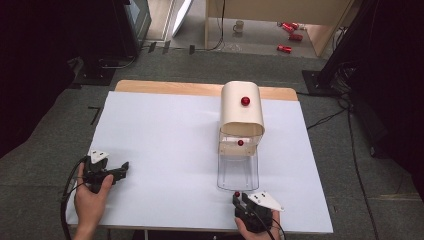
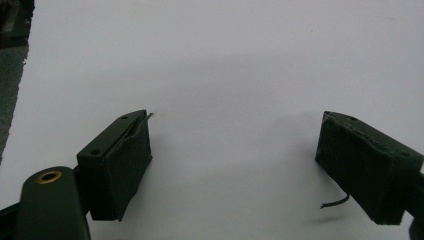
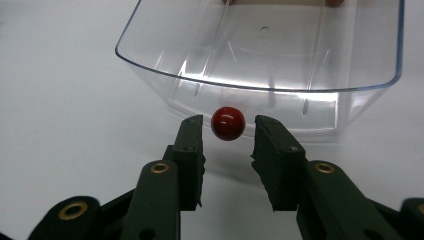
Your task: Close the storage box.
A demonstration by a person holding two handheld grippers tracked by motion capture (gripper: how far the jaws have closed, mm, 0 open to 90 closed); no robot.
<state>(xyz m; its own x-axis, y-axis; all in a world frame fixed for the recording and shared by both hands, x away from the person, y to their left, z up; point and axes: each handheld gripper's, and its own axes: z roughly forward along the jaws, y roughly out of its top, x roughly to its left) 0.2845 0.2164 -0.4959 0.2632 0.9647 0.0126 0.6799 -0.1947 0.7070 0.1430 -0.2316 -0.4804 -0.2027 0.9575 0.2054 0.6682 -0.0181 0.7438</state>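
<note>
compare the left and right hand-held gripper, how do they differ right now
The left hand-held gripper has its jaws spread wide over bare white table, with nothing between them. The right hand-held gripper has its jaws much closer together, flanking the red knob on the clear drawer, with small gaps still visible on both sides. The left sits far from the drawer; the right is at its front. Both have dark padded jaws and are hand-held.

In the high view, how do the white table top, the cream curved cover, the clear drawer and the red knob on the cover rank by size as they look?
Largest to smallest:
1. white table top
2. cream curved cover
3. clear drawer, looking close to the cover in size, so that order is unsure
4. red knob
</note>
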